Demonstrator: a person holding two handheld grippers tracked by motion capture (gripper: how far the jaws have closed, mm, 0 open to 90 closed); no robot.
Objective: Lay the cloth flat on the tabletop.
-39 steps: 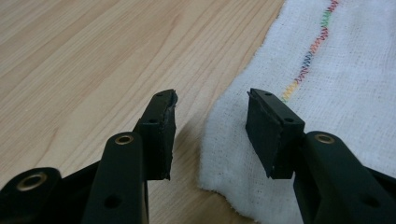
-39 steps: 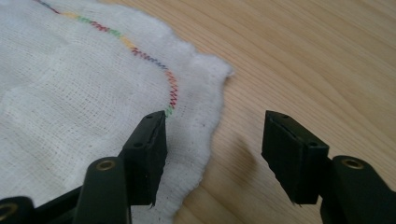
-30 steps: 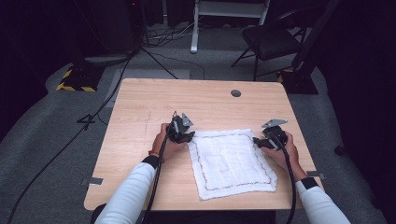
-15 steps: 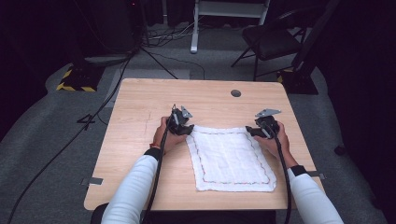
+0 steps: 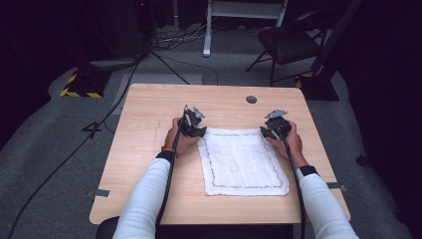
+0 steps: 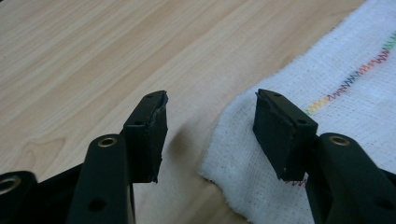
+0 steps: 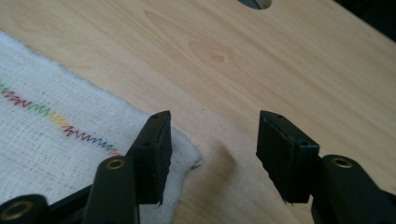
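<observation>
Cloth: We saw a white cloth (image 5: pixel 243 161) lying flat on the wooden table (image 5: pixel 149 149), a bit to the right of the middle and close to the person's side.
Stitching: A thin line of many colours (image 6: pixel 355 74) ran along just inside the cloth's edge.
Left claw: We saw the left gripper (image 5: pixel 195 130) at the far left corner of the cloth. Its jaws were wide apart and held nothing. In the left gripper view (image 6: pixel 210 135), one jaw was over bare wood and the other was over the cloth corner.
Right claw: The right gripper (image 5: pixel 271 131) sat at the far right corner of the cloth. Its jaws were spread wide too, with nothing between them. In the right gripper view (image 7: pixel 212 144), one jaw was over the cloth corner and the other over the wood.
Arms: We saw white sleeves (image 5: pixel 149 199) coming in from the bottom.
Table: A round hole (image 5: pixel 251 99) was near its far edge.
Floor: A black chair (image 5: pixel 288 42) stood on grey carpet behind the table.
</observation>
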